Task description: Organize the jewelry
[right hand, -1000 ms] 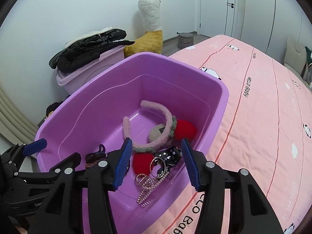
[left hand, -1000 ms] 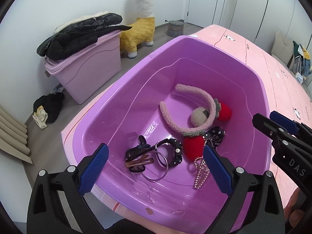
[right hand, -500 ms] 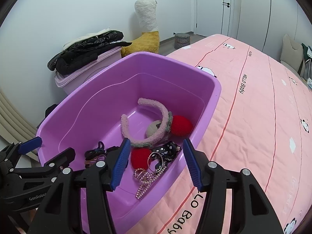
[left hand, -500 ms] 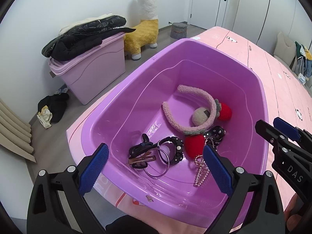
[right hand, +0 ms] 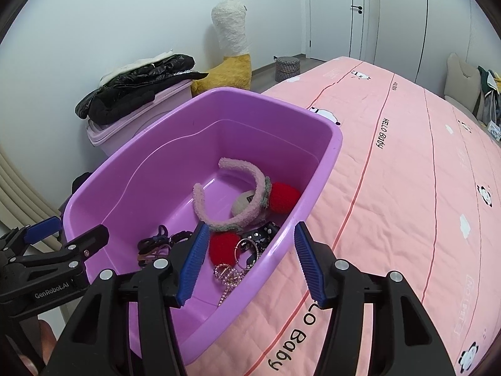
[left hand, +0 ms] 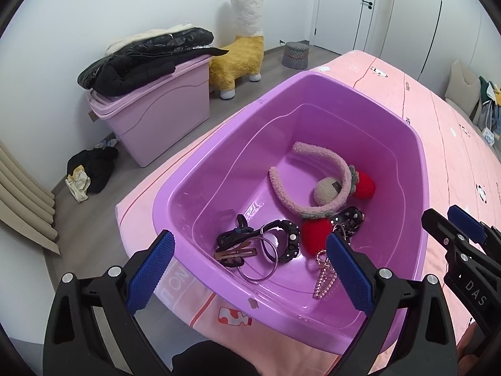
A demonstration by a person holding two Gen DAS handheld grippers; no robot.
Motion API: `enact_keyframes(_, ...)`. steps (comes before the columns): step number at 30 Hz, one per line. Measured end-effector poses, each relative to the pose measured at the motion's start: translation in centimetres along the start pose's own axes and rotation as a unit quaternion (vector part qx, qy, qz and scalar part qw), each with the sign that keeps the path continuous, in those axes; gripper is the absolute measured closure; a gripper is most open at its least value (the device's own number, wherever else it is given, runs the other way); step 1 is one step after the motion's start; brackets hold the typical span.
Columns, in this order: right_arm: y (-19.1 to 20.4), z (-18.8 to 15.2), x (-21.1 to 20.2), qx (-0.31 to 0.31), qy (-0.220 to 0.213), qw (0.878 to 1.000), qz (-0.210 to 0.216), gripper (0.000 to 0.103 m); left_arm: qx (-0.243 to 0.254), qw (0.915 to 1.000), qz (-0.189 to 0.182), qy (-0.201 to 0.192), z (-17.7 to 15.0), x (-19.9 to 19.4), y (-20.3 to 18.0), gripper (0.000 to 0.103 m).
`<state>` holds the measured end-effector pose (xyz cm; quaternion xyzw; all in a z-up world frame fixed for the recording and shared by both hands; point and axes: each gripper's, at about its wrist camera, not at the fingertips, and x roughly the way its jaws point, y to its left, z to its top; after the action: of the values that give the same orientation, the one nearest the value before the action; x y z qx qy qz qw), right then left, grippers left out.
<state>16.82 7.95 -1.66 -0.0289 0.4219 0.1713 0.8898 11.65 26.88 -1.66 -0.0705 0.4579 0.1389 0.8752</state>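
Bin: purple plastic tub (left hand: 416, 156) sits on the pink bedspread (right hand: 407, 172) at the bed's corner; all jewelry is inside it.
Headband: fuzzy pink headband (left hand: 316, 181) w/ two red pom-poms lies mid-tub, curved around a beige ball (left hand: 327, 190).
Dark pcs: black hair ties and a brown clip (left hand: 236, 252) lie at the tub's near-left floor, touching a studded black bracelet (left hand: 289, 238) and thin metal bangles (left hand: 260, 266).
Chain: rhinestone chain (left hand: 325, 277) lies near the tub's front wall, just below the nearer pom-pom (left hand: 316, 232).
L gripper: your left gripper (left hand: 250, 277) hovers over the tub's near rim, jaws spread wide, nothing between the pads.
R gripper: your right gripper (right hand: 250, 261) hangs above the tub's right-front rim, jaws parted about halfway, empty; rim and chain show in the gap, no contact.
Bkgd: pink storage box (left hand: 156, 116) w/ black jacket (left hand: 147, 59) on top; plush alpaca (left hand: 242, 37) beside it.
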Motion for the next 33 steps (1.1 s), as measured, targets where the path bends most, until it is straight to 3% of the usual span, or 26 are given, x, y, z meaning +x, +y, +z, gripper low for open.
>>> enact_keyframes(33, -0.5, -1.6, -3.4, 0.002, -0.019, 1.000, -0.006, 0.046, 0.001, 0.9998, -0.006, -0.021, -0.1, -2.7, -0.3, 0.008)
